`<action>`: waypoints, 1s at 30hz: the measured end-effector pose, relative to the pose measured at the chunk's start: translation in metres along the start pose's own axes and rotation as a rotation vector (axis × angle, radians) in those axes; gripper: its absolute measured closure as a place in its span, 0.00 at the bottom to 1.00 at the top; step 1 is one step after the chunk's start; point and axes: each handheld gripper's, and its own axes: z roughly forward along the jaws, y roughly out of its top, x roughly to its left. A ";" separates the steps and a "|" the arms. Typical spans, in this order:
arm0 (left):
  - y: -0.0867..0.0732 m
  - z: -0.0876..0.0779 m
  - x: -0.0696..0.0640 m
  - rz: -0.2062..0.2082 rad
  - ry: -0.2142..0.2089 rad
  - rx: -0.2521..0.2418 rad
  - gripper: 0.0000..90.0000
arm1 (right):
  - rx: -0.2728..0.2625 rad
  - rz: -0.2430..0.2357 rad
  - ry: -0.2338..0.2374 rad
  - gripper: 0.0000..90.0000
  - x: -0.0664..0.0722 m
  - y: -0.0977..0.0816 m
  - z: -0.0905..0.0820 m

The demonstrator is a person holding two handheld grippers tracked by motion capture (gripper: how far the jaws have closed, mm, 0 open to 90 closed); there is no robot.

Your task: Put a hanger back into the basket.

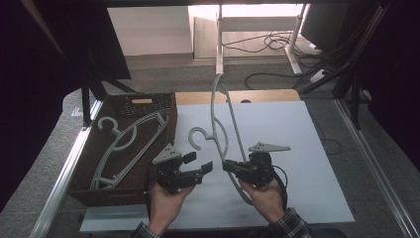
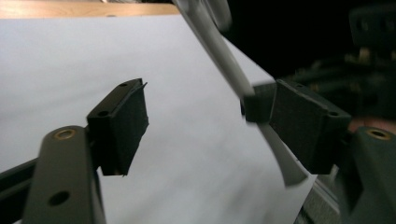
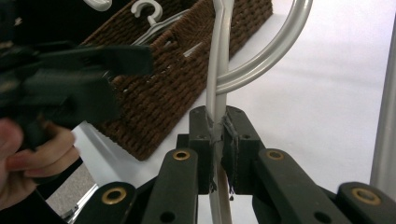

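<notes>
A light grey plastic hanger (image 1: 233,124) is raised on edge above the white board (image 1: 287,129), hook curling left. My right gripper (image 1: 227,165) is shut on its lower arm; the right gripper view shows both pads pressed on the thin bar (image 3: 217,70) at the gripper (image 3: 218,140). My left gripper (image 1: 200,162) faces it from the left, open, with nothing between its pads (image 2: 123,121). In the left gripper view the hanger (image 2: 219,51) runs just in front of the far pad of the gripper (image 2: 210,126). A second grey hanger (image 1: 129,144) lies in the brown wicker basket (image 1: 171,119).
The basket stands along the left edge of the white board, close to my left hand (image 3: 32,158). A wooden strip (image 1: 262,95) borders the board's far edge. Metal frame rails (image 1: 376,168) run down both sides, with cables on the floor beyond.
</notes>
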 end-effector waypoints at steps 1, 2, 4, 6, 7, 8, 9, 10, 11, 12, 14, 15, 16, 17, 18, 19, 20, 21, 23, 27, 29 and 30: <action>0.002 0.002 0.001 -0.010 -0.005 -0.004 0.34 | -0.004 -0.002 0.002 0.91 0.002 -0.001 0.000; 0.003 0.004 0.001 -0.025 -0.012 -0.012 0.35 | -0.006 -0.004 0.004 0.91 0.003 -0.002 0.000; 0.006 0.008 0.002 -0.042 -0.021 -0.016 0.38 | -0.014 -0.005 0.010 0.91 0.006 -0.003 0.001; 0.007 0.012 0.004 -0.061 -0.033 -0.017 0.40 | -0.021 -0.004 0.016 0.91 0.008 -0.004 0.001; 0.008 0.014 0.004 -0.072 -0.040 -0.019 0.41 | -0.025 -0.003 0.023 0.91 0.008 -0.004 0.001; 0.008 0.016 0.005 -0.081 -0.046 -0.018 0.42 | -0.028 -0.002 0.027 0.91 0.008 -0.005 0.001; 0.009 0.018 0.006 -0.088 -0.052 -0.017 0.43 | -0.029 -0.001 0.031 0.91 0.009 -0.005 0.001; 0.009 0.020 0.006 -0.094 -0.056 -0.015 0.45 | -0.031 0.000 0.032 0.91 0.009 -0.005 0.001; 0.009 0.022 0.007 -0.099 -0.061 -0.015 0.47 | -0.033 0.000 0.031 0.91 0.009 -0.005 0.001; 0.009 0.023 0.007 -0.111 -0.073 -0.010 0.48 | -0.034 0.000 0.033 0.91 0.010 -0.005 0.001; 0.010 0.027 0.009 -0.134 -0.106 -0.005 0.51 | -0.037 -0.004 0.035 0.91 0.010 -0.005 0.001; 0.009 0.028 0.009 -0.147 -0.124 -0.007 0.53 | -0.040 -0.005 0.036 0.91 0.010 -0.005 0.001; 0.009 0.030 0.010 -0.158 -0.141 -0.009 0.56 | -0.041 -0.008 0.034 0.91 0.011 -0.005 0.001; 0.010 0.031 0.011 -0.166 -0.155 -0.008 0.57 | -0.041 -0.005 0.034 0.91 0.010 -0.005 0.001; 0.010 0.031 0.012 -0.177 -0.166 -0.007 0.59 | -0.043 -0.001 0.038 0.91 0.010 -0.005 0.001; 0.010 0.031 0.012 -0.180 -0.172 -0.008 0.62 | -0.044 0.003 0.039 0.91 0.009 -0.006 0.001; 0.011 0.032 0.013 -0.187 -0.181 -0.009 0.64 | -0.042 0.005 0.041 0.91 0.009 -0.006 0.001; 0.011 0.032 0.013 -0.199 -0.191 -0.010 0.67 | -0.041 0.003 0.042 0.91 0.008 -0.006 0.002; 0.012 0.033 0.012 -0.209 -0.208 -0.013 0.72 | -0.039 0.012 0.050 0.91 0.008 -0.006 0.003; 0.013 0.033 0.012 -0.229 -0.210 -0.008 0.82 | -0.039 0.010 0.060 0.91 0.010 -0.007 0.005; 0.013 0.033 0.013 -0.253 -0.227 -0.009 0.84 | -0.040 0.003 0.052 0.91 0.010 -0.007 0.005; 0.014 0.033 0.013 -0.260 -0.231 -0.006 0.86 | -0.041 0.006 0.056 0.91 0.010 -0.007 0.005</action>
